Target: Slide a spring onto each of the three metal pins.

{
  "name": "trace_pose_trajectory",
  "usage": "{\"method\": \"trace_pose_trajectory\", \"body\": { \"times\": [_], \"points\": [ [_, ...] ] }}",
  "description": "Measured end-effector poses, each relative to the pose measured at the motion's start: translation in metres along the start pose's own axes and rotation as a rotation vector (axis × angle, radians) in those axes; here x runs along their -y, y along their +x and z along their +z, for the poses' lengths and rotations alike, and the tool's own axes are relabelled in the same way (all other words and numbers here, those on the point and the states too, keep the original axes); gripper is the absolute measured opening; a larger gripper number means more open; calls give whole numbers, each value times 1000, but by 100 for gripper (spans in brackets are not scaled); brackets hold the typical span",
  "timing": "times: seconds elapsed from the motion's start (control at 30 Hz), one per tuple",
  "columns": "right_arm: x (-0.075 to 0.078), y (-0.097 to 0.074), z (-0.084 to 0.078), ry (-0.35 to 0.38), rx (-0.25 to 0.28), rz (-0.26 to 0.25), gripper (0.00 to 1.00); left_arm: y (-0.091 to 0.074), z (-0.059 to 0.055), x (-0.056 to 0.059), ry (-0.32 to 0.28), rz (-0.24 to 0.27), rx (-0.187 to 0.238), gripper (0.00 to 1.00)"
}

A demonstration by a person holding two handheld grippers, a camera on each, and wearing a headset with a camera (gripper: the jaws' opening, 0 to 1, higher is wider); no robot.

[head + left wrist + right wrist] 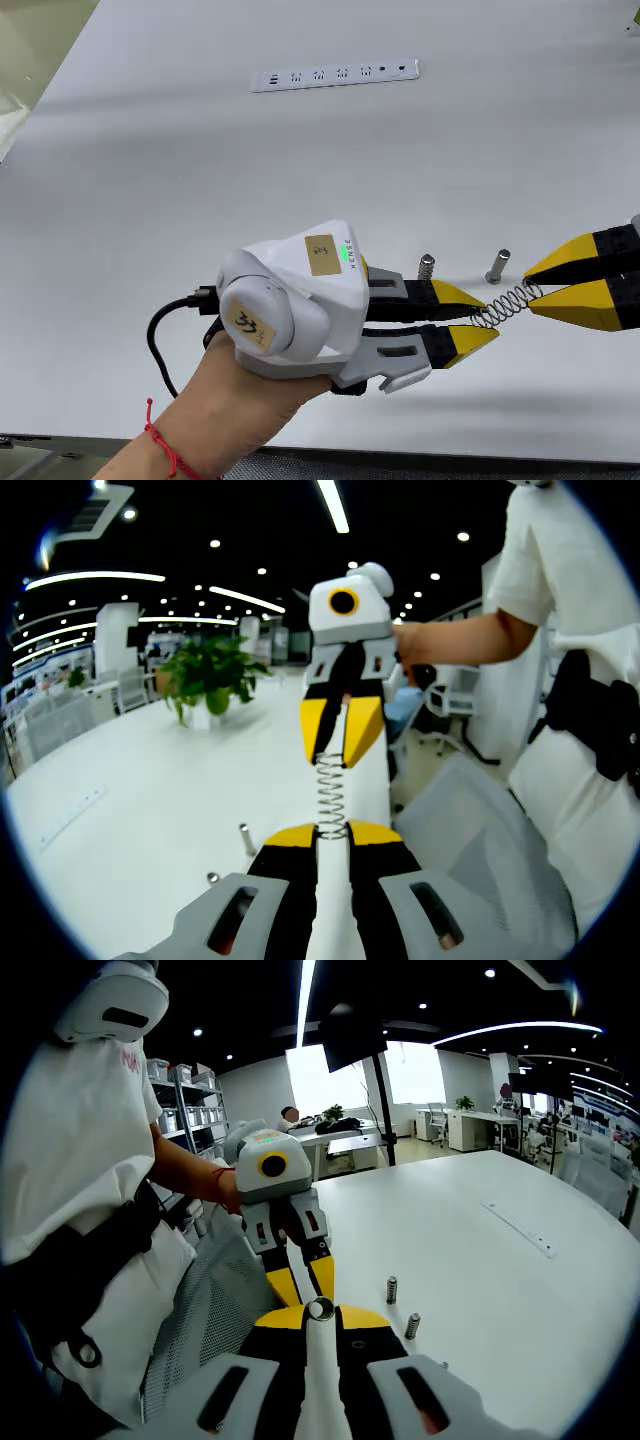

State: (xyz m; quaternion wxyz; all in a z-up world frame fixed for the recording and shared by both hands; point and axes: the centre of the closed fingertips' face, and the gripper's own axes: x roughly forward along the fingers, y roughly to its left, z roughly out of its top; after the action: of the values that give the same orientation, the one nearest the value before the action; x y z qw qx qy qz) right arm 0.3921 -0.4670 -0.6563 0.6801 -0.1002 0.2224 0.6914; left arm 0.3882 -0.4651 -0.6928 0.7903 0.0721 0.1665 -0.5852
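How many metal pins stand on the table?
2: one pin just beyond the left gripper, another pin nearer the right gripper. A third may be hidden behind the grippers.

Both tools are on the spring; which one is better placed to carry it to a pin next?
Right, probably. The right tool holds the spring end nearest the bare-looking pin, and its own view shows that pin close beside its tips. The left tool sits farther off.

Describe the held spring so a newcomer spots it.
Over the white workbench, at its near right, the left gripper and right gripper meet tip to tip. The spring bridges them: a wire coil in the air, unlike the pins behind.
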Motion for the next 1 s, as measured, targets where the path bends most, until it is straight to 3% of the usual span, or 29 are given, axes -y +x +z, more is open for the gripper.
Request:
{"method": "trace_pose_trajectory", "body": {
  "times": [1.0],
  "points": [
    [-7,6,10,-125,-94,40,12,3,2,3,-12,-4,25,10]
  ]
}}
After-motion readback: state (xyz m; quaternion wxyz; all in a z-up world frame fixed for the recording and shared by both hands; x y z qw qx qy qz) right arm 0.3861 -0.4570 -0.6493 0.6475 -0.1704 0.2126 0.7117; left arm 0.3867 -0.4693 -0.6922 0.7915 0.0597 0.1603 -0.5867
